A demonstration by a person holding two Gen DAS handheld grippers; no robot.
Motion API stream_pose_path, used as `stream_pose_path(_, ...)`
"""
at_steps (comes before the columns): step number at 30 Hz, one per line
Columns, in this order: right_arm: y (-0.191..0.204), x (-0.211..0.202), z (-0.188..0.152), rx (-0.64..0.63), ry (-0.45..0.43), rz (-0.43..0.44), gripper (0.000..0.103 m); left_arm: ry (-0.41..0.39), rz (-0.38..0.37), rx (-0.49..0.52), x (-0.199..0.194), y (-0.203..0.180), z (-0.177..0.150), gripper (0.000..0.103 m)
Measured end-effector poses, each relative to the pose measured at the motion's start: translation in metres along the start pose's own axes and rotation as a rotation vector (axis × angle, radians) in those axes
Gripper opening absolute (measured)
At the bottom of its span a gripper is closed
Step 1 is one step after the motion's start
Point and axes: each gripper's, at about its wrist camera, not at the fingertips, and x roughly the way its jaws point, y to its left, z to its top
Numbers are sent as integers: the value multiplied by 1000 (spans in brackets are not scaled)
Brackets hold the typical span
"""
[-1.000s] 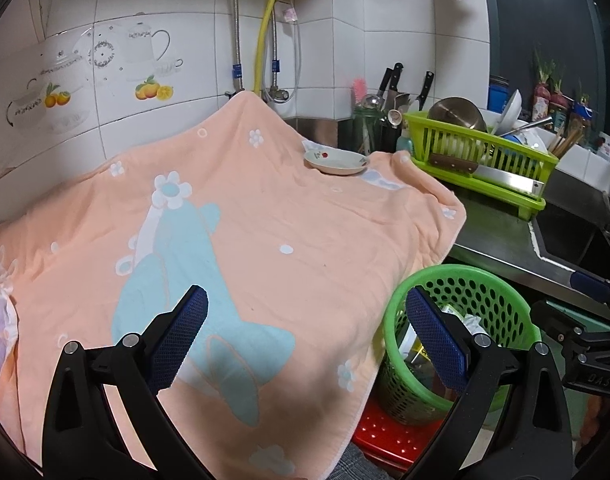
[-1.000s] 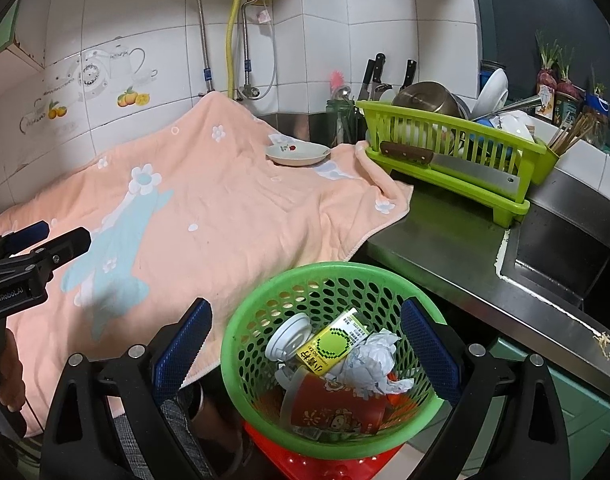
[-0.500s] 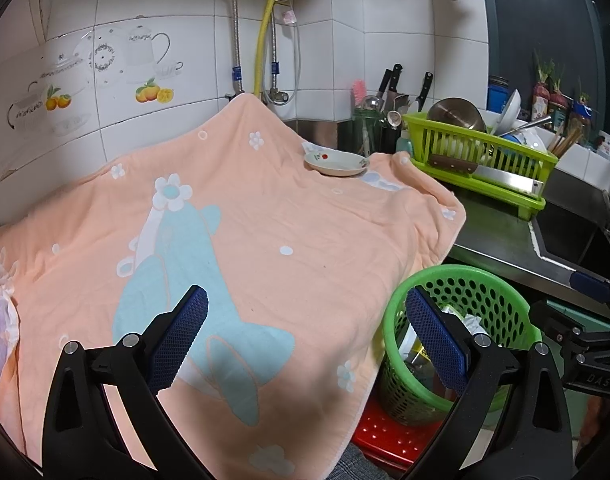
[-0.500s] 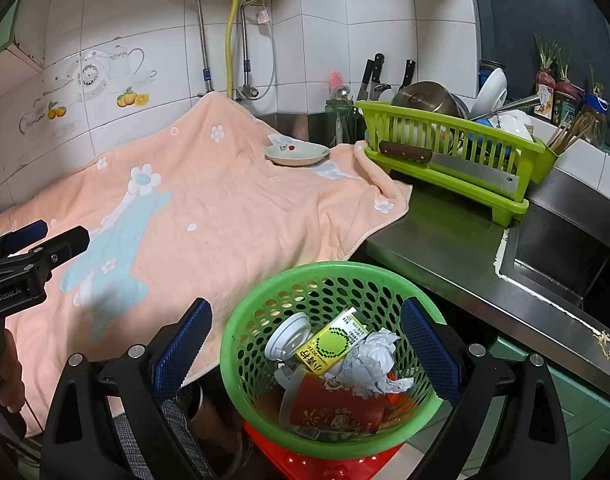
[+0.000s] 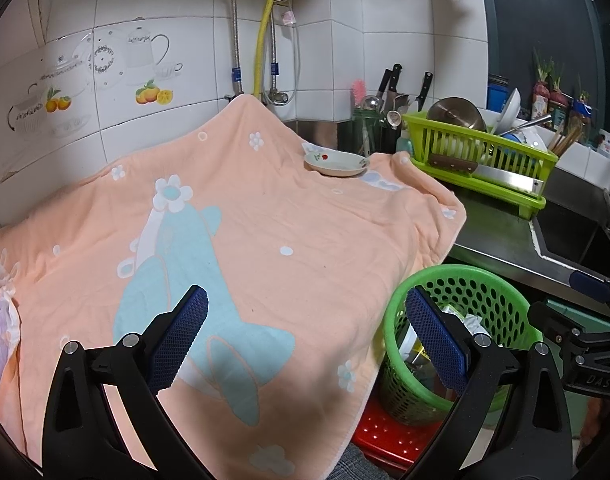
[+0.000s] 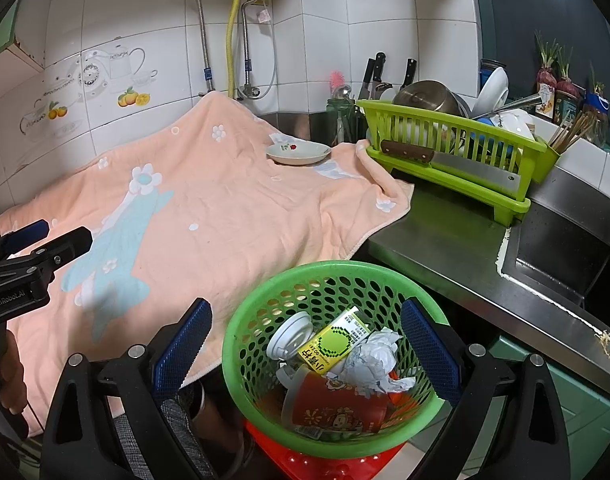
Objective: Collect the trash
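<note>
The right hand-held gripper (image 6: 305,344) is spread wide and holds nothing. It hangs right over a green basket (image 6: 389,276) with round holes. The basket stands on a red stool (image 6: 325,462) beside the bench (image 6: 457,248).

The trash is inside the basket. There is a yellow drink box (image 6: 331,346), a crumpled ball of paper (image 6: 375,360), a red paper cup (image 6: 337,404) lying on its side, and a white plastic lid (image 6: 287,336). They are all piled together and touching.

The left hand-held gripper (image 5: 305,340) is spread wide too, and it is empty. It hangs over the near part of a peach towel (image 5: 305,240) with a blue picture and white flowers on it. The green basket (image 5: 465,280) is just to its right.

The towel covers the left part of the bench and its near edge hangs down. Far back on the towel sits a small white dish (image 6: 299,153) with a red dot on it.

To the right of the dish is a lime green dish rack (image 6: 445,148). A big cleaver (image 6: 449,162) lies along its front. A steel pot (image 6: 425,98) and a white bowl (image 6: 491,90) stand in the rack. Right of the rack is the sink (image 6: 561,256).

Behind it all is a white tiled wall (image 6: 145,20) with a yellow hose (image 6: 234,32).
</note>
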Motion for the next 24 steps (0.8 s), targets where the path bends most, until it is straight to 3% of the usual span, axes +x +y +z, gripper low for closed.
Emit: stream_pose_path(24, 3, 2, 1, -2, 2, 1, 92, -11, -6, 11, -1, -1, 0, 98)
